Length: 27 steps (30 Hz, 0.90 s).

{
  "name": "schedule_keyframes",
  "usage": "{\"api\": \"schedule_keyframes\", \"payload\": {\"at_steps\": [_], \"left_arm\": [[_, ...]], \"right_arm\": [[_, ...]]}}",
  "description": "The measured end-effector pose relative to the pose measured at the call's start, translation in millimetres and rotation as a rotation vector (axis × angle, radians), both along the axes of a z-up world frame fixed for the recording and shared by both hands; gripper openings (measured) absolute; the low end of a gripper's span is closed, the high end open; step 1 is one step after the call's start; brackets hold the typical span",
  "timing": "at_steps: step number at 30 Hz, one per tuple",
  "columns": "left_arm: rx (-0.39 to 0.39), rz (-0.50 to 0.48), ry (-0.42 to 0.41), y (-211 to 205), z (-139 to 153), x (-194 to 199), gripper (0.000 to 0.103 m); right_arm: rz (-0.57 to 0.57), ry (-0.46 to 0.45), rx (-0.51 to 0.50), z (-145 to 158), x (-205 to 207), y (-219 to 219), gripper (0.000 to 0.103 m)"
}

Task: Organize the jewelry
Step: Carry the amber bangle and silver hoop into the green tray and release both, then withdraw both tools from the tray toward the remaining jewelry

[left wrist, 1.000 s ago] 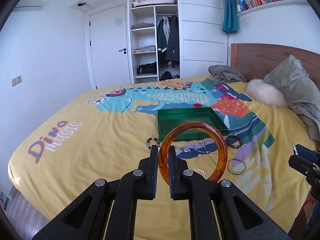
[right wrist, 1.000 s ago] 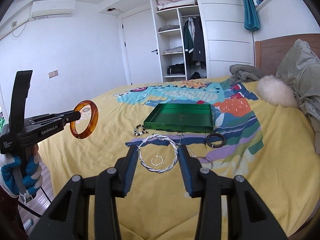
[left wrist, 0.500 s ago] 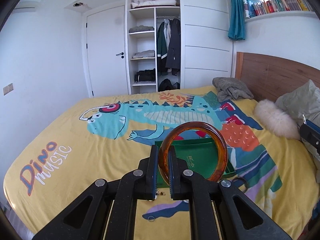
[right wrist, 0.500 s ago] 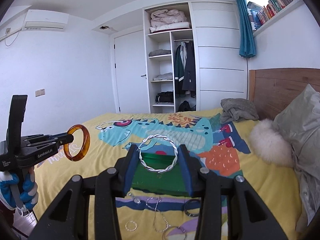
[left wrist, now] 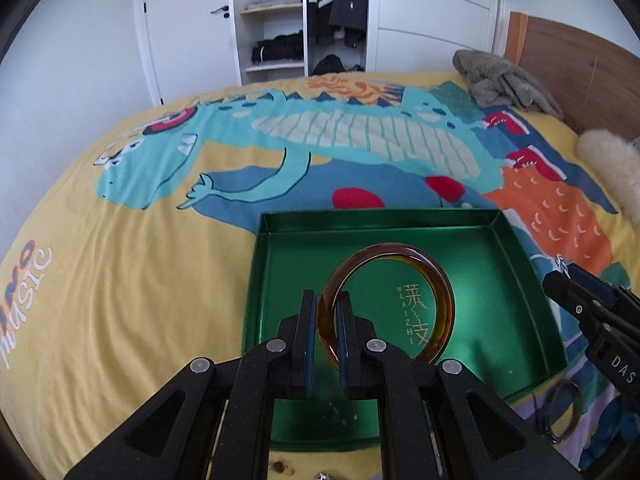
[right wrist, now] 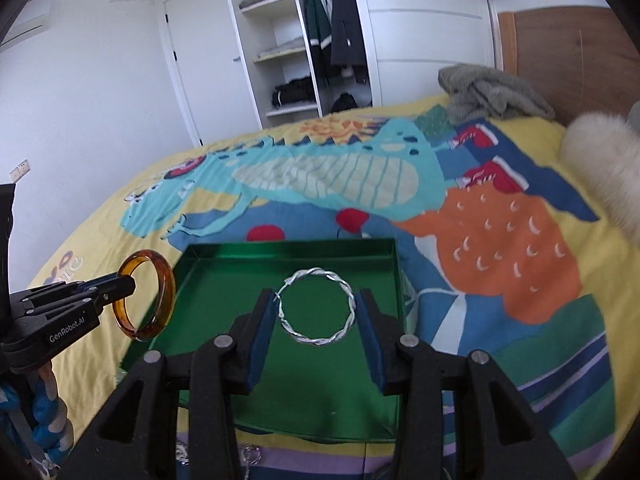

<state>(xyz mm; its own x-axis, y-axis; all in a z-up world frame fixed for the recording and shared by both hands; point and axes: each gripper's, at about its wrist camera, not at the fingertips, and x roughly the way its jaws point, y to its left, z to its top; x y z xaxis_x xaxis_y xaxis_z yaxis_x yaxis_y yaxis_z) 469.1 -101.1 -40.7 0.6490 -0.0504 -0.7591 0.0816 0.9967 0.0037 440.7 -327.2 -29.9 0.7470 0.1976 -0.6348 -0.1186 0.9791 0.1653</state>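
Observation:
A shallow green tray (left wrist: 516, 248) (right wrist: 188, 268) lies on the yellow dinosaur bedspread. My left gripper (left wrist: 323, 312) is shut on the rim of an amber bangle (left wrist: 440, 280), which hangs upright over the tray's floor. From the right wrist view the same amber bangle (right wrist: 166, 284) and the left gripper (right wrist: 120, 286) hover over the tray's left wall. My right gripper (right wrist: 316, 312) is shut across a twisted silver bangle (right wrist: 348, 300), holding it flat above the tray's middle. The right gripper's tip (left wrist: 560, 276) shows at the right edge of the left wrist view.
A dark bangle (left wrist: 568, 404) and thin rings lie on the bedspread off the tray's near right corner. Small silver pieces (right wrist: 250, 454) rest by the tray's near edge. A grey cloth (left wrist: 504, 80), a fluffy cushion (right wrist: 600, 160) and the wooden headboard (left wrist: 580, 64) are at the far right.
Both grippers moved forward and down from the near side of the bed to above the green tray, each carrying its bangle. The loose jewelry now lies behind and below them.

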Motion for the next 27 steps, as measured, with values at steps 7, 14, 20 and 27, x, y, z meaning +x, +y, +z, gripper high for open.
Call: {"api": "schedule_keyframes", "payload": {"at_steps": [7, 14, 20, 27], "left_arm": [[0.044, 0.024, 0.099, -9, -48, 36, 0.009], [0.070, 0.044, 0.135, -6, -63, 46, 0.010], [0.055, 0.036, 0.113, -1, -55, 42, 0.028], [0.039, 0.016, -0.032, 14, 4, -7, 0.040]], "right_arm": [[0.007, 0.148, -0.056, -63, 42, 5, 0.039], [0.012, 0.194, -0.124, -81, 54, 9, 0.041], [0.019, 0.216, -0.144, -79, 59, 11, 0.042], [0.015, 0.085, -0.064, -23, 15, -2, 0.044]]}}
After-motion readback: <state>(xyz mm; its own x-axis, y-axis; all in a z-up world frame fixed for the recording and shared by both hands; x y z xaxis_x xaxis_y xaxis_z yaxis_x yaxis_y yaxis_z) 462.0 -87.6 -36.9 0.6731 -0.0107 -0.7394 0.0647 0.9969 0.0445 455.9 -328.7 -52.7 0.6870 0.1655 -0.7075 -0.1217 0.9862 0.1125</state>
